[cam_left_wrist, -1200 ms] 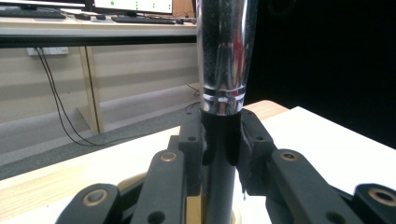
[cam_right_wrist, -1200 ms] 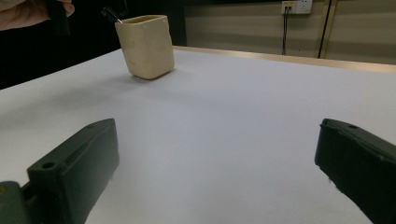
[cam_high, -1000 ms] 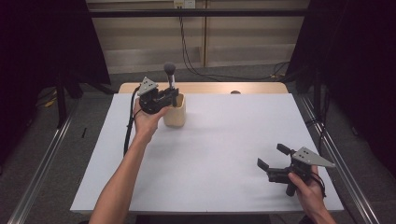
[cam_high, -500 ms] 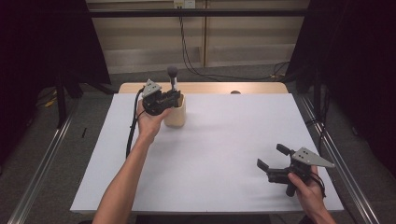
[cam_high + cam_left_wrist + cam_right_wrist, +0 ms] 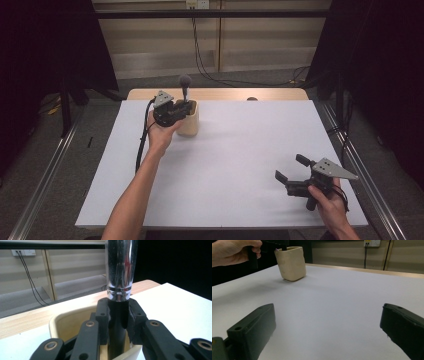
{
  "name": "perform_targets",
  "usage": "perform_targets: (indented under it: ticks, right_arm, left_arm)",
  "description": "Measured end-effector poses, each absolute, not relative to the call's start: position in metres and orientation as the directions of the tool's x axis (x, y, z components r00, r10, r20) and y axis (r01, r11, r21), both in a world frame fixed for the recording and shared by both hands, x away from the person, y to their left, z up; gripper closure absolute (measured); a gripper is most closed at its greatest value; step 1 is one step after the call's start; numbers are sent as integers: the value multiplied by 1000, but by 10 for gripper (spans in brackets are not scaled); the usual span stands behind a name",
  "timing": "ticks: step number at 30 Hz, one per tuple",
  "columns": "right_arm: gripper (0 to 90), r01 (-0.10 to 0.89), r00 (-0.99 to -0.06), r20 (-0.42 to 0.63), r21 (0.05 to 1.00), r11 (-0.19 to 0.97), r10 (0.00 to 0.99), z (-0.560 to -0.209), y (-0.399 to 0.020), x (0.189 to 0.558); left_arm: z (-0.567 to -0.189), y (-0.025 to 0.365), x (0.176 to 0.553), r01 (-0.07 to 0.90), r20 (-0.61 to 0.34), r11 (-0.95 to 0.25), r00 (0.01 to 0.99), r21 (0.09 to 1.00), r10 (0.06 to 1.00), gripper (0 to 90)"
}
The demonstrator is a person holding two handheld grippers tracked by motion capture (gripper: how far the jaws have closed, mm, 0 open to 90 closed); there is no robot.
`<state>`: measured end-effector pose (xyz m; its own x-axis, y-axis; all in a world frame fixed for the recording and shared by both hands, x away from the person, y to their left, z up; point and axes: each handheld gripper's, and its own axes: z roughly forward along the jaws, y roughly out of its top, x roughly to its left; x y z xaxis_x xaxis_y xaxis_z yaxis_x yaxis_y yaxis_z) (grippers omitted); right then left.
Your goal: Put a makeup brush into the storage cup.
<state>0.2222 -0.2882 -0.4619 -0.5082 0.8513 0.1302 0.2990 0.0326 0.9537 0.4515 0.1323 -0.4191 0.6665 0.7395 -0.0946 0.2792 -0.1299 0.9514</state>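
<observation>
two grippers are at work, and the left gripper (image 5: pixel 176 111) carries the action: its jaws are clamped on the dark lower handle of a long utensil (image 5: pixel 119 272) with a chrome shaft and a rounded grey head (image 5: pixel 185 80), standing upright in the cream holder cup (image 5: pixel 190 120) at the far left of the white table (image 5: pixel 240 165). in the left gripper view the pads (image 5: pixel 103 315) press the handle from both sides just below the chrome ring, right over the cup's rim (image 5: pixel 62 317). against the pictures from a second ago, the utensil's head now stands slightly lower and the hand sits closer over the cup, so the tool looks to be going down into the holder; letting go seems the step that remains. the right gripper (image 5: pixel 292 175) rests near the table's near right corner, jaws spread wide with nothing between them, well apart from the cup.
</observation>
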Motion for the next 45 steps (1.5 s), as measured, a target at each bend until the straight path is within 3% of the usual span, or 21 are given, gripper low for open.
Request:
perform_targets:
  ticks: [23,45]
  right_arm:
    - [0,298,-514,129,954,36,848,-462,-287,223]
    - [0,301,-511,136,953,29,849,-464,-290,224]
  left_arm:
    - [-420,130,451,268,-70,-153,669,951,740,696]
    - [-410,137,451,246,-79,-107,641,963,763,216]
